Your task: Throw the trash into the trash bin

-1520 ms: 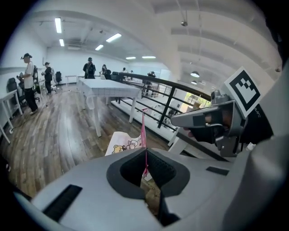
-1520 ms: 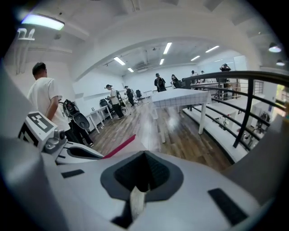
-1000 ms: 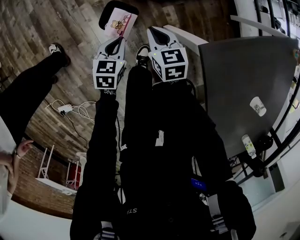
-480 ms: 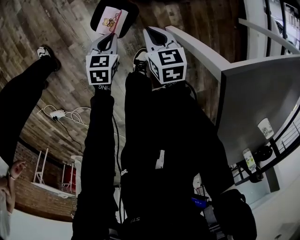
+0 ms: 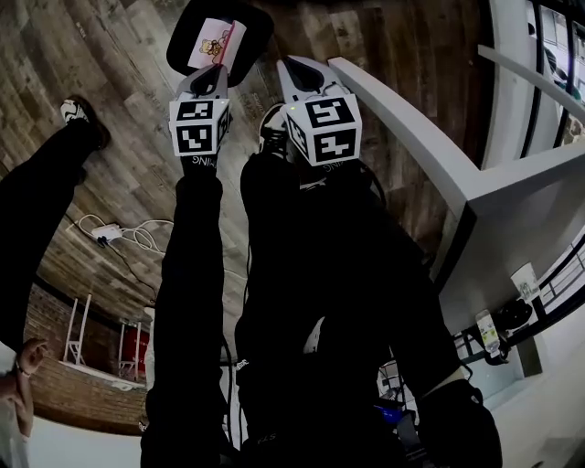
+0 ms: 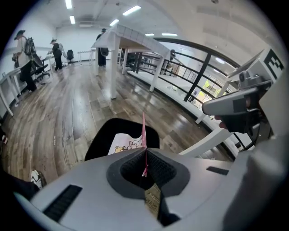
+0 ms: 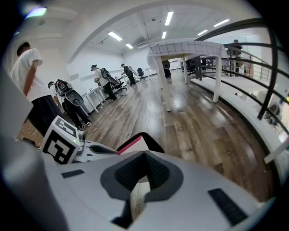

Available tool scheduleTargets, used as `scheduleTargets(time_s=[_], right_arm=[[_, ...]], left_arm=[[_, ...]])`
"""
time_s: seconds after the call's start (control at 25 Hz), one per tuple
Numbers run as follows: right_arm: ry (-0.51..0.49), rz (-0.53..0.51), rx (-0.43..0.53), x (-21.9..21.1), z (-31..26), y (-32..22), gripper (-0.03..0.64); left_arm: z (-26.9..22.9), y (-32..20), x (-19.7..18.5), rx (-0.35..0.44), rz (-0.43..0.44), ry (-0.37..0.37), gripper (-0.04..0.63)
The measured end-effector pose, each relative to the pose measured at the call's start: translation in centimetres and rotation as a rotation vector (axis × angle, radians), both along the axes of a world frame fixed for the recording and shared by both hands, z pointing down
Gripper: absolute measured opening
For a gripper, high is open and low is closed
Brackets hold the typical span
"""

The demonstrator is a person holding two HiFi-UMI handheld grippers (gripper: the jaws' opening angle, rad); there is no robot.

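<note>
The trash is a white wrapper [image 5: 212, 46] with a cartoon print and a pink edge. My left gripper [image 5: 211, 73] is shut on it and holds it over the mouth of a black trash bin [image 5: 256, 23] on the wooden floor. In the left gripper view the wrapper [image 6: 124, 144] stands edge-on out of the shut left gripper [image 6: 145, 155], with the bin [image 6: 101, 137] right behind it. My right gripper [image 5: 294, 66] hangs beside the left one, shut with nothing in it. The right gripper view shows the right gripper [image 7: 143, 155], the wrapper's pink edge [image 7: 132, 143] and the bin [image 7: 153, 143] beyond.
A white table leg and beam [image 5: 411, 137] run along the right. A power strip with cables [image 5: 110, 233] lies on the floor at the left, near another person's leg and shoe [image 5: 73, 114]. Several people stand far off [image 7: 101, 79].
Both grippers have sunk toward the bin, the left one still shut on the wrapper. The grey tabletop has slid out of the head view to the right.
</note>
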State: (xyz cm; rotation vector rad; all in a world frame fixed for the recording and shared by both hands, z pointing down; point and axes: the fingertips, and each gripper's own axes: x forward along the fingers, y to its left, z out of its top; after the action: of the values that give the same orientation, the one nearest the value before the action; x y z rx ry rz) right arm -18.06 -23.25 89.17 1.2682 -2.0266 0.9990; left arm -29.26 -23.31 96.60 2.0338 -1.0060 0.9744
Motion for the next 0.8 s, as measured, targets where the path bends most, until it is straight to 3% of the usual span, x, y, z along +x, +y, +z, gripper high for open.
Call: scheduleTargets(time_s=[0.28,0.8], right_arm=[[-0.001,-0.004,-0.024,0.2,3.8,-0.3,0.014],[-0.005,-0.035,-0.055,0.1,7.6,-0.2,0.014]], left_arm=[[5.2,-0.8,0.2,-0.067,-0.054,0.02,0.006],[11.3,-1.2,0.8,-0.13,-0.037,-0.035,0.006]])
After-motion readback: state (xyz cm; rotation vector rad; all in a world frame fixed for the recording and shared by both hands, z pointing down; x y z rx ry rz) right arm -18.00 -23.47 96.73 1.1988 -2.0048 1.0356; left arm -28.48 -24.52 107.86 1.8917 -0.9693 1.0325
